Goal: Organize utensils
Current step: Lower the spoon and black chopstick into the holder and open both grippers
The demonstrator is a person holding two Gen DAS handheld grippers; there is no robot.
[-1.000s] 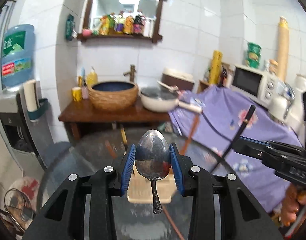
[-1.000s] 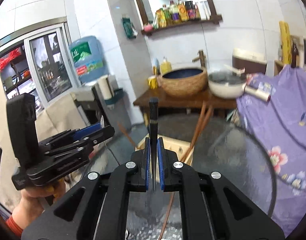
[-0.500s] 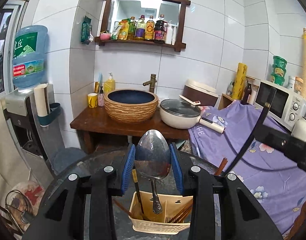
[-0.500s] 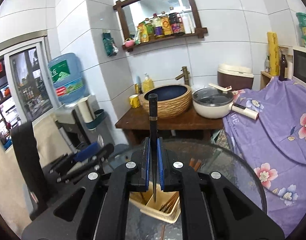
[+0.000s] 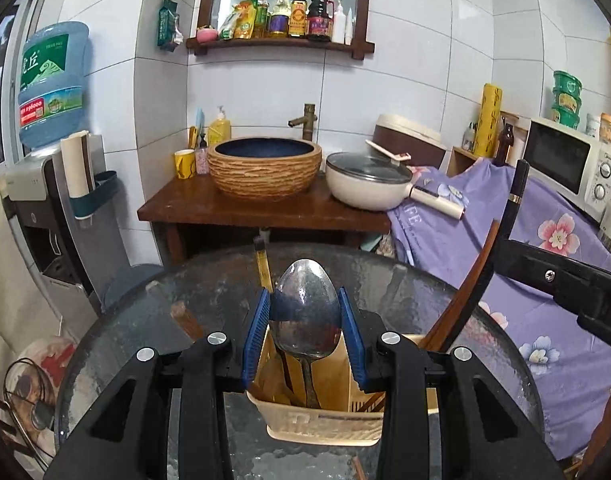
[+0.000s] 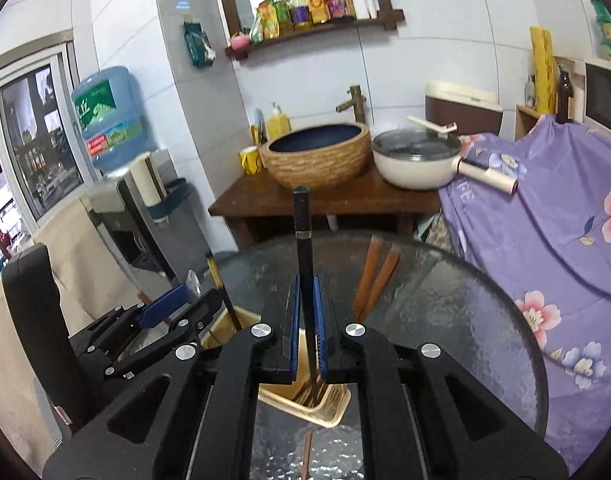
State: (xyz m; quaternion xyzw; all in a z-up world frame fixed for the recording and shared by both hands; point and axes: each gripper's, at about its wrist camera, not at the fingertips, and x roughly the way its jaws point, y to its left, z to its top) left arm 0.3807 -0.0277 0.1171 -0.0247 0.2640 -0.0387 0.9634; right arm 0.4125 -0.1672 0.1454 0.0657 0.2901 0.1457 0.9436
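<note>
My left gripper [image 5: 304,322] is shut on a metal spoon [image 5: 305,312], bowl up, its handle reaching down into the beige utensil holder [image 5: 325,426] on the round glass table [image 5: 445,300]. My right gripper [image 6: 305,332] is shut on a black chopstick [image 6: 302,232] held upright, its lower end inside the same holder [image 6: 325,412]. Brown chopsticks [image 6: 375,276] lean in the holder. The right gripper [image 5: 561,284] with the chopstick [image 5: 515,196] also shows in the left wrist view; the left gripper [image 6: 165,316] shows in the right wrist view.
A wooden washstand [image 5: 261,208] with a woven basin [image 5: 264,166] and a white pan [image 5: 369,184] stands behind the table. A purple flowered cloth [image 5: 545,240] covers furniture at right, with a microwave [image 5: 569,164]. A water dispenser [image 5: 49,184] stands at left.
Both grippers have moved closer to the holder and lower. The spoon handle and the black chopstick tip now sit inside it. Both grips stay shut.
</note>
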